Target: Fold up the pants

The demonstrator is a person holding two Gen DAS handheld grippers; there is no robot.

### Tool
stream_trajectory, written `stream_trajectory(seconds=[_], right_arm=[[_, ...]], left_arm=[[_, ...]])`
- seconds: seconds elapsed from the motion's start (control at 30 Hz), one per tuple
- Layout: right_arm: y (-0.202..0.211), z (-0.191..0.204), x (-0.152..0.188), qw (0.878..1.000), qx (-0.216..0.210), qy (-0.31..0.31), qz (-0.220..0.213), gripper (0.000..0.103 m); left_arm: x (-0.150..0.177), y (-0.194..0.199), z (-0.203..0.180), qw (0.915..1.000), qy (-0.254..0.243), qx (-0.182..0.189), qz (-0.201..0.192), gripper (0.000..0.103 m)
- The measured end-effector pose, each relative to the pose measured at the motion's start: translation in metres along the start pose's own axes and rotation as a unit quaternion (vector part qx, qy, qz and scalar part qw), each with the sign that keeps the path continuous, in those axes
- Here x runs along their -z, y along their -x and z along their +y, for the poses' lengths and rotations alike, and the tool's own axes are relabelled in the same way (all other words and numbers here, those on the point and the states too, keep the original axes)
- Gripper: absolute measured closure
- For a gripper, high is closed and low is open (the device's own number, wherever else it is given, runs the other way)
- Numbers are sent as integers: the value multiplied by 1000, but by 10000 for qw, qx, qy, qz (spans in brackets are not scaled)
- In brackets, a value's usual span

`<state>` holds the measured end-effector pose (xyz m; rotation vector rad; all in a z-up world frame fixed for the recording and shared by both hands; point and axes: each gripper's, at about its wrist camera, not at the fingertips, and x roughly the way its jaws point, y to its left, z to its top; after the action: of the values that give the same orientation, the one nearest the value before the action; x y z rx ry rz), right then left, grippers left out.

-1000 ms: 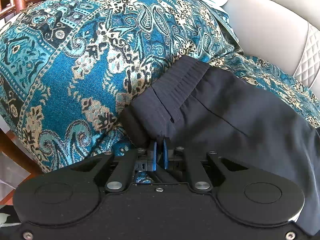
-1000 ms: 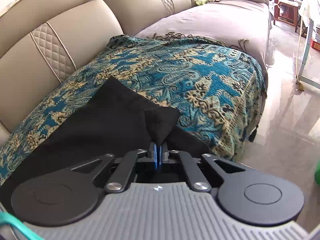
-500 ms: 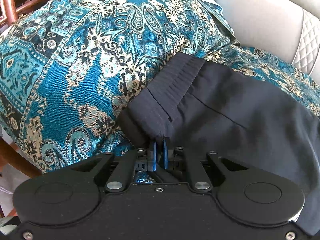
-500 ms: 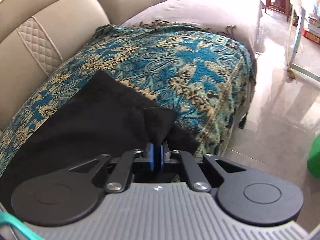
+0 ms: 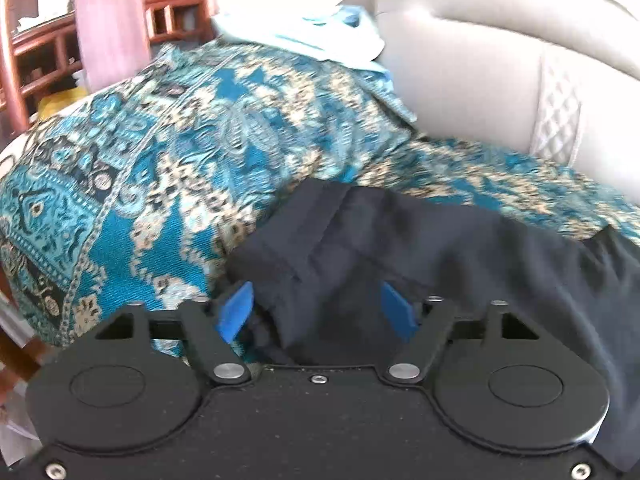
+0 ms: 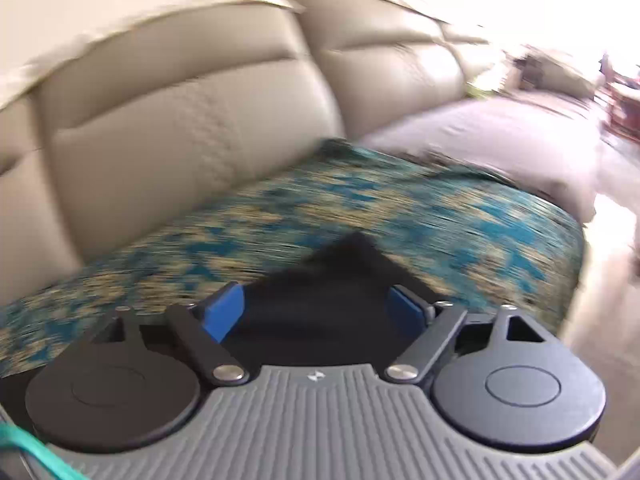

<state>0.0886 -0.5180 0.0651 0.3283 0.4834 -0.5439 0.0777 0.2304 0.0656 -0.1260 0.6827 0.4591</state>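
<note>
The black pants [image 5: 420, 248] lie flat on the teal paisley throw [image 5: 168, 168] that covers the sofa seat. In the left wrist view they fill the lower middle and right of the frame, with the ribbed waistband [image 5: 320, 216] poking up toward the centre. In the right wrist view you only get a dark peak of the pants [image 6: 352, 256] at lower centre, and that view is pretty smeared with blur.

Your left gripper [image 5: 316, 310] is opening, blue pads spread wide with cloth between them but not pinched. Same deal for your right gripper [image 6: 316, 312]: opening wide, dark fabric in the gap, nothing clamped.

Looks to me like you're letting go after a fold, so I'd pull both tools straight back and up a bit so the pads don't snag the edge and drag the layer out of line. Check the waistband corner sits square before the next fold.

Fabric reads thin, matte and slippery-ish; the throw is a coarse woven pattern, probably grippy. Behind it is the smooth beige leather sofa back [image 6: 180, 128] with a quilted patch.
</note>
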Motion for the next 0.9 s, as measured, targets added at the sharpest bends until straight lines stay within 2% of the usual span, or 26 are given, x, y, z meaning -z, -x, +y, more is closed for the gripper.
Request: stream_trajectory(seconds=[0.17, 0.37, 0.5, 0.6, 0.77, 0.9], right_arm=[[0, 58, 6, 9935, -1106, 253, -15, 4], [2, 147, 34, 9736, -2120, 840, 121, 1], [13, 202, 68, 9527, -2709, 1339, 319, 1], [31, 239, 101, 9321, -3084, 1862, 379, 1], [71, 272, 148, 8951, -3578, 2651, 221, 0], [88, 283, 174, 8741, -3804, 2996, 372, 0]], left_arm=[[8, 14, -24, 9988, 33, 496, -7, 24], [21, 21, -75, 9974, -236, 683, -48, 22], [29, 24, -100, 9956, -191, 920, -5, 20], [36, 27, -115, 9948, -359, 951, -73, 20], [49, 25, -123, 9942, -671, 839, -99, 19], [61, 19, -115, 9955, -655, 686, 39, 19]])
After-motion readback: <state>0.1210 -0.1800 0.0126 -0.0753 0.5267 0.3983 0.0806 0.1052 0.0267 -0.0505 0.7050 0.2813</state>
